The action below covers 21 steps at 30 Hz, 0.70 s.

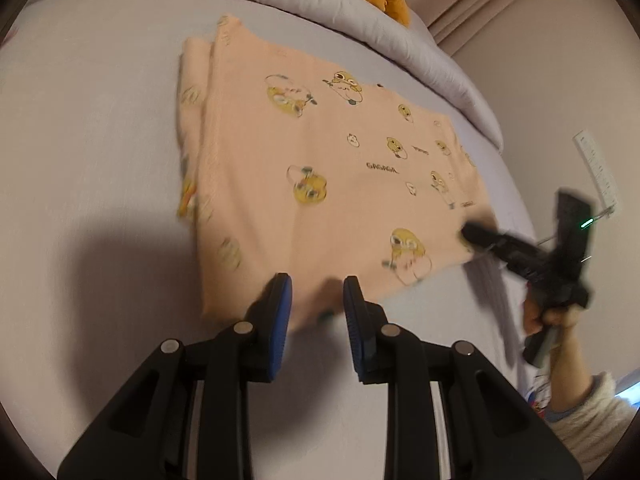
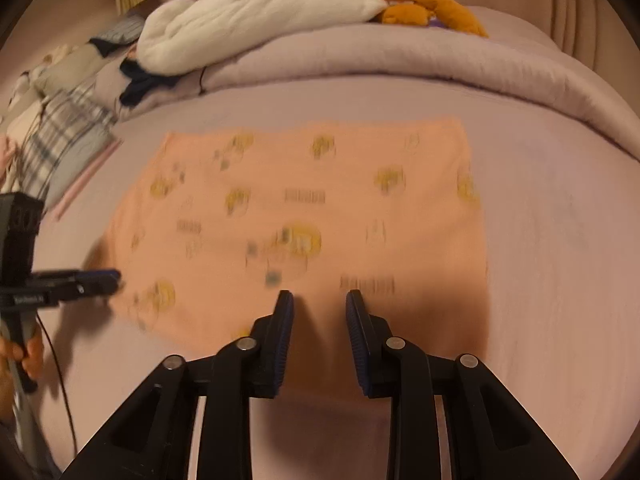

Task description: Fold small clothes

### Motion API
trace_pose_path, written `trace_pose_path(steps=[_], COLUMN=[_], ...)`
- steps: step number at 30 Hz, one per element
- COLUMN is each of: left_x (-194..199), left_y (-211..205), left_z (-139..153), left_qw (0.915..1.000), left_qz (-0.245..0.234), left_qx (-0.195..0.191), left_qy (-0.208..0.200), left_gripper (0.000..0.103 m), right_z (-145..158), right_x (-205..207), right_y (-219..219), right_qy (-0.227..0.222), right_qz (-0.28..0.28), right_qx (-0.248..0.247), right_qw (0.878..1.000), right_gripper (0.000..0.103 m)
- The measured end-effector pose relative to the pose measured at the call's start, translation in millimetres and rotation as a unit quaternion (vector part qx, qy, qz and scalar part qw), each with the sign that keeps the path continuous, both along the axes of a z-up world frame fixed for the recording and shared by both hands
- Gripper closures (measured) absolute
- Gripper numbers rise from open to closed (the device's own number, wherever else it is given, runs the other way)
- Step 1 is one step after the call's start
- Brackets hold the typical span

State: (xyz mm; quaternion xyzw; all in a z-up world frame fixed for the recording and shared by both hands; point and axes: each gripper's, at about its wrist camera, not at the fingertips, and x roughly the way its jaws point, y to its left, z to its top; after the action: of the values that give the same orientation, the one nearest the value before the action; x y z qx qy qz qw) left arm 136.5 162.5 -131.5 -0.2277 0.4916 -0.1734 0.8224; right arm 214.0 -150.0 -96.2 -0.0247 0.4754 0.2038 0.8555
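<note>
The peach printed garment (image 1: 320,168) is lying flat on the bed (image 1: 80,120), partly folded, with a doubled layer showing along one side. The left gripper (image 1: 316,300) is hovering at the near hem, jaws narrowly parted and gripping nothing. The right gripper (image 2: 318,308) is hovering over its own stretch of the hem, likewise narrowly parted and empty. For a square fold, both jaws should be pinching the hem at matching points and lifting together.

Matt peach cloth garment (image 1: 320,168), smooth lilac fabric sheet (image 1: 100,140)
</note>
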Motion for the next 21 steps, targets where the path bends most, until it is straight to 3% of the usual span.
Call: trace_pose_path(steps=[2, 6, 8, 11, 15, 21], left_x=[-8, -19, -15, -3, 16, 56], left_y=[9, 25, 31, 40, 50, 49], left_z=[0, 7, 8, 12, 15, 12], left_qw=[0.9995, 0.9975, 0.9964, 0.9936, 0.9902, 0.9863], left_qz=[0.014, 0.044, 0.057, 0.083, 0.111, 0.135], left_qx=[-0.029, -0.056, -0.063, -0.076, -0.083, -0.094], left_qy=[0.005, -0.003, -0.002, -0.006, -0.012, -0.011], left_gripper=[0.077, 0.064, 0.064, 0.063, 0.048, 0.049], right_z=[-8, 1, 7, 12, 11, 15], right_x=[-7, -10, -11, -7, -2, 47], right_y=[-3, -10, -10, -2, 20, 63], right_qy=[-0.014, 0.013, 0.013, 0.014, 0.021, 0.015], right_qz=[-0.004, -0.016, -0.012, -0.003, 0.011, 0.003], right_qx=[0.007, 0.039, 0.061, 0.099, 0.129, 0.140], right_qw=[1.000, 0.999, 0.998, 0.995, 0.991, 0.990], right_gripper=[0.074, 0.073, 0.073, 0.073, 0.073, 0.073])
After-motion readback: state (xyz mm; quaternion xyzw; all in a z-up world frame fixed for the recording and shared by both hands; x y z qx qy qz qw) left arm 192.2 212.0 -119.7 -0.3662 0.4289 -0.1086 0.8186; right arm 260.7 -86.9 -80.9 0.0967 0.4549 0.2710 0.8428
